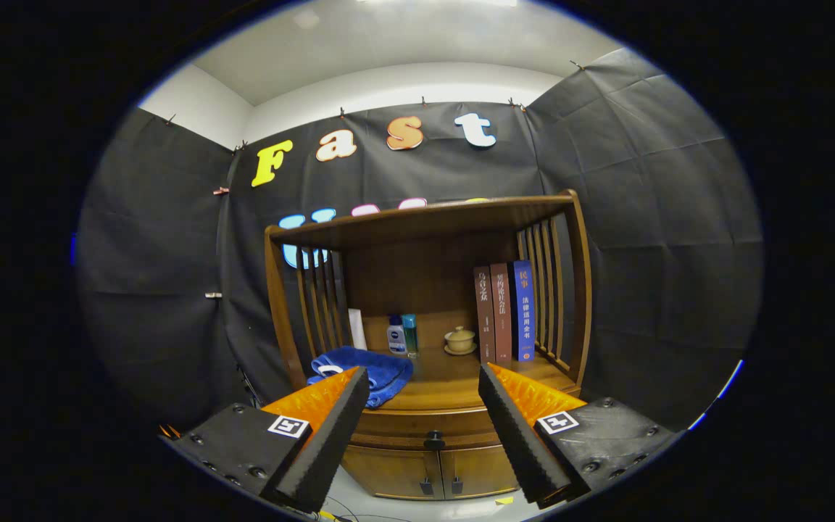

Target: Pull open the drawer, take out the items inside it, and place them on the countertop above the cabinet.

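The drawer (428,423) sits shut in the front of a wooden cabinet (432,464), just under the surface (454,380) and above two small doors. The tongs (423,395) are released, spread wide and holding nothing, with the drawer's small dark knob (433,439) between their tips and a little beyond them. That knob is the one place to take hold: it looks hard, smooth and small, so a grip could slip unless both fingers close squarely on it. The wooden drawer is probably stiff and fairly heavy to slide. Its contents are hidden. Farther back on the surface lie a soft blue towel (374,370), two bottles (403,335), a lidded cup (459,339) and three upright books (504,313).
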Demonstrator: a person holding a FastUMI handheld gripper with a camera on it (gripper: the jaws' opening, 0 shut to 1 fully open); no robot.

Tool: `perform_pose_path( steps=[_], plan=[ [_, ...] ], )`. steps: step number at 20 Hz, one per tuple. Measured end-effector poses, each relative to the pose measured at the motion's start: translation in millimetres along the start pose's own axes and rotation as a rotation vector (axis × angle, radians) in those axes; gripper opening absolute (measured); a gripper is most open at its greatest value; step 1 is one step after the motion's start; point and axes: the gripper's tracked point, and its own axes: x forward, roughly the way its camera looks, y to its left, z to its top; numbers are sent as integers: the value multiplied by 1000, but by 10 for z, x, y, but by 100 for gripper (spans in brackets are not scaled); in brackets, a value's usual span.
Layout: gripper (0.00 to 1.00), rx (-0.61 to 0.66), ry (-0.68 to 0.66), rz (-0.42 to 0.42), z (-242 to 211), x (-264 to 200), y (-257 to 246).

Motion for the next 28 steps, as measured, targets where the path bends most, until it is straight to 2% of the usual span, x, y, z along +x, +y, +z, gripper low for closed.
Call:
perform_pose_path(
  steps=[17, 24, 27, 28],
  plan=[
    [98, 26, 234, -24, -1967, 1139, -90],
    [97, 35, 320, -63, -2574, 1440, -235],
    [89, 28, 344, -67, -2725, 1528, -231],
    [80, 22, 358, -65, -2781, 1522, -200]
  ],
)
